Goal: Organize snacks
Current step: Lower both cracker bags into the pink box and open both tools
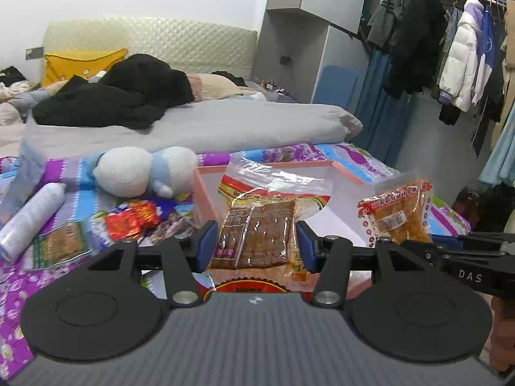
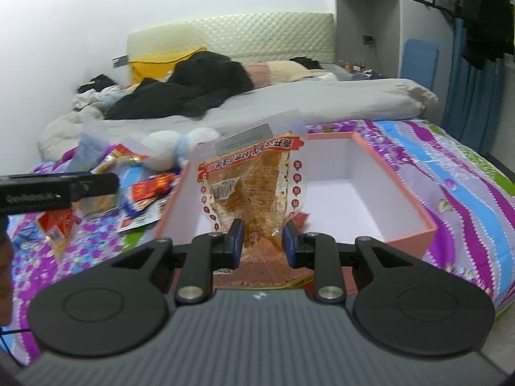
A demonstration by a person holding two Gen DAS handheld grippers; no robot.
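My left gripper (image 1: 256, 246) is shut on a clear snack pack with brown bars (image 1: 257, 234), held over the near edge of the pink box (image 1: 202, 196). My right gripper (image 2: 262, 241) is shut on an orange spicy snack pack (image 2: 254, 186), held upright above the pink box (image 2: 408, 234); that pack also shows at the right of the left wrist view (image 1: 399, 212). Loose snack packets (image 1: 128, 222) lie on the bedspread left of the box, also seen in the right wrist view (image 2: 145, 193).
A white spray bottle (image 1: 29, 218) and a white-blue plush toy (image 1: 141, 170) lie left of the box. A grey duvet (image 1: 209, 122) with black clothes (image 1: 122, 96) lies behind. Clothes (image 1: 463, 64) hang at the right.
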